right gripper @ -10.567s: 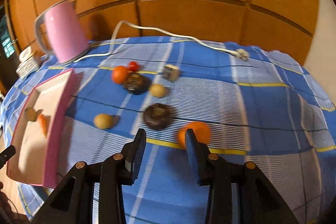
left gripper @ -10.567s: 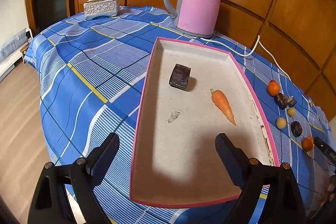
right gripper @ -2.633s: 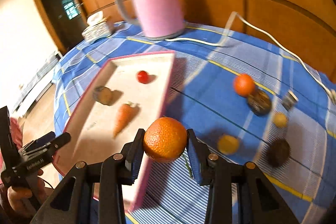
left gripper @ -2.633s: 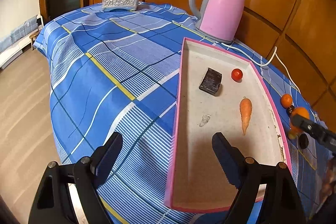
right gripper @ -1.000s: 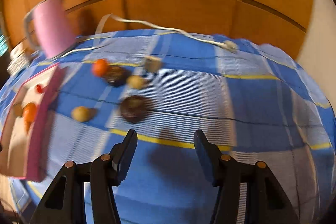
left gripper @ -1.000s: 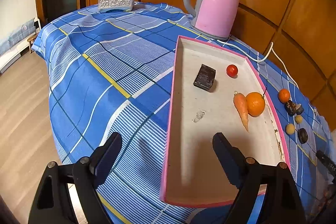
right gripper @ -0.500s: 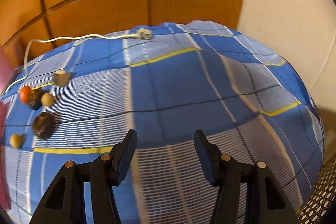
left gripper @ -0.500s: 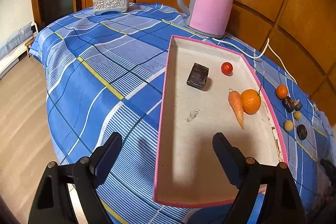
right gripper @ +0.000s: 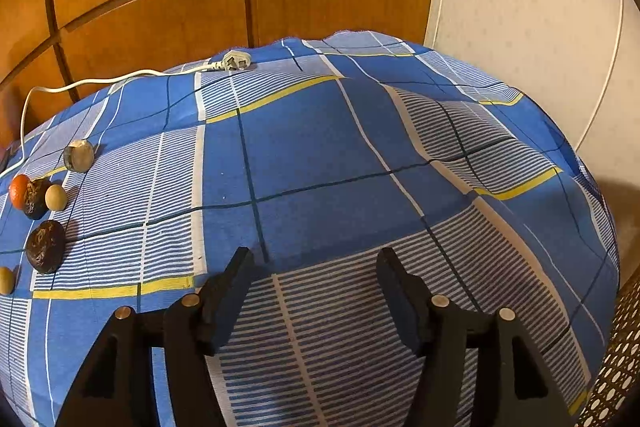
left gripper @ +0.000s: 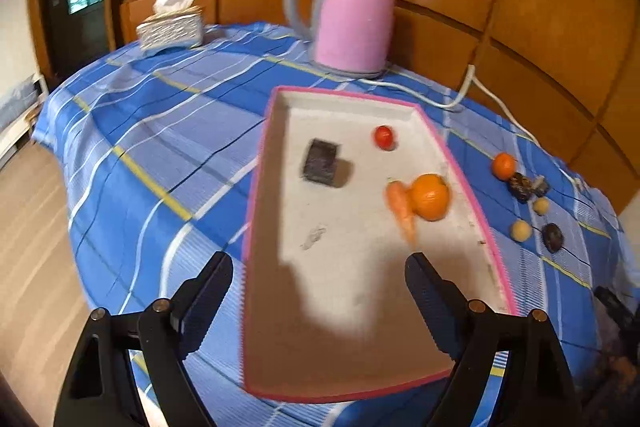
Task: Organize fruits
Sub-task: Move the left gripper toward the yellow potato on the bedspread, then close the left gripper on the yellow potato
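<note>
Hovering spread wide and empty, my left claw faces the pink-rimmed rectangular tray, where the round orange touches a carrot. My right claw, also released, has loose fruits far left on the bench.

My left cam: close above tray, facing kettle | right cam: over bare tabletop, facing wall | shared: small orange cluster

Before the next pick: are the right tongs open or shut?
Open. The right tongs show a wide gap between their fingers, nothing held, only tablecloth behind.
</note>
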A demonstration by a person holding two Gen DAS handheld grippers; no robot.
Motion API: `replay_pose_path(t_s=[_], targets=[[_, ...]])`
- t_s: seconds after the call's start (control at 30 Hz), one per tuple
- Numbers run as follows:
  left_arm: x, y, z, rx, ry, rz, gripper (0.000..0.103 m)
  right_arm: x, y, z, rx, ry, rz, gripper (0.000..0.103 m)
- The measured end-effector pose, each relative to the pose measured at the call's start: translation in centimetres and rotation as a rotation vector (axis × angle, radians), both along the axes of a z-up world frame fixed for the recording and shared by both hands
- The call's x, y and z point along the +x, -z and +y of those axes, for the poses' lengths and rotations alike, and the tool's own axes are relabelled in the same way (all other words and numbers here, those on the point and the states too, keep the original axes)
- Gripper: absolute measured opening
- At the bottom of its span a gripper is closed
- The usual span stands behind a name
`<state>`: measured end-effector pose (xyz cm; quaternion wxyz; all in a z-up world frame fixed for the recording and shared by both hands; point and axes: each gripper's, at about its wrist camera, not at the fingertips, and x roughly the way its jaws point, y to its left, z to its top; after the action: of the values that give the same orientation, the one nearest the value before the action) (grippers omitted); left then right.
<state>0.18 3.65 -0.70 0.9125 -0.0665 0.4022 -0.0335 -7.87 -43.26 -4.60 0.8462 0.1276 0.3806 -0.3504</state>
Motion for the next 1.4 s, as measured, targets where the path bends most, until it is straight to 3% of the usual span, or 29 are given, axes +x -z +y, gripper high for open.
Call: replay_pose_path(t_s=[0.33, 0.47, 0.77, 1.07, 1.27, 1.4], targets=[[1.7, -2.6, -7.4, -0.042, 0.310, -0.026, 0.088, 0.1, 0.2, 0.0, -0.006, 0.000, -0.010, 0.067], [2.2, -3.1, -10.2, -0.053, 0.387, -0.022, 0.088, 0.1, 0.2, 0.0, -0.006, -0.001, -0.012, 0.068], [3.9, -1.6, -14.6, -0.065, 0.476, 0.065, 0.086, 0.0, 0.2, 0.0, -0.004, -0.004, -0.017, 0.070], [5.6, -0.3, -18.6, -0.043, 0.519, 0.096, 0.082, 0.0, 0.2, 0.0, 0.002, -0.002, -0.030, 0.070], [7.5, 1.5, -20.6, -0.012, 0.488, 0.148, 0.065, 0.0, 0.2, 0.0, 0.001, -0.001, -0.031, 0.070], [8.7, 2.8, -21.9, 0.028, 0.476, 0.168, 0.064, 0.0, 0.2, 0.0, 0.002, -0.001, -0.032, 0.070]])
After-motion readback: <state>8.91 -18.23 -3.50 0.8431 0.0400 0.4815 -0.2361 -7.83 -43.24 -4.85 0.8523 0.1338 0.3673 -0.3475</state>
